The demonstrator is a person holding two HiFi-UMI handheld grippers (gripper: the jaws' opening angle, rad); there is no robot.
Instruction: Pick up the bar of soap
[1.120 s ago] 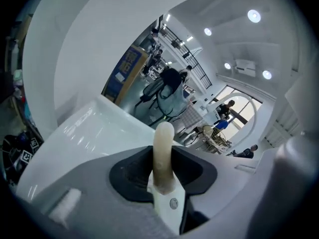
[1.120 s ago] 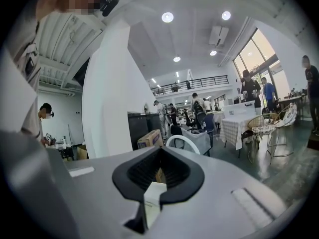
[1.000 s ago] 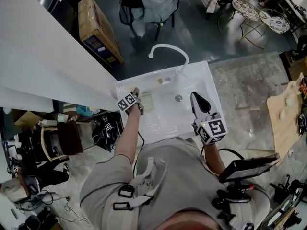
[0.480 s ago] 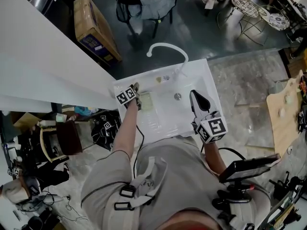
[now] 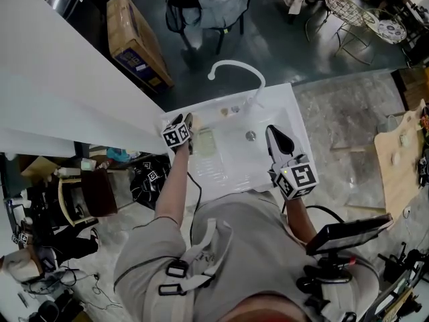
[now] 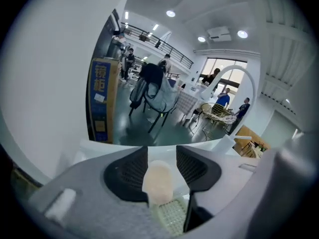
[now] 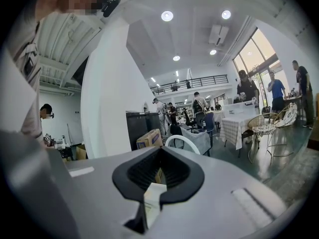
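Note:
In the left gripper view a cream bar of soap (image 6: pixel 158 180) stands on end on a pale green ridged soap dish (image 6: pixel 172 217). My left gripper (image 6: pixel 162 153) straddles the soap and its jaws are opening. A thin gap shows beside the right pad (image 6: pixel 194 169). From the head view the left gripper (image 5: pixel 188 122) is at the sink's left side, beside the dish (image 5: pixel 206 141); the soap itself is hidden there. My right gripper (image 5: pixel 271 133) hovers over the basin's right part. Its black jaws meet at the tips (image 7: pixel 159 151), and a white scrap shows low between them.
The white sink (image 5: pixel 295 123) has a curved white faucet (image 5: pixel 236 69) at its back and a drain (image 5: pixel 250 136) in the basin. A white wall (image 5: pixel 60 92) runs close on the left. A cardboard box (image 5: pixel 134 42) and a chair (image 5: pixel 204 9) stand on the floor beyond.
My left gripper has shifted slightly toward the sink's back left corner. The right gripper has stayed where it was.

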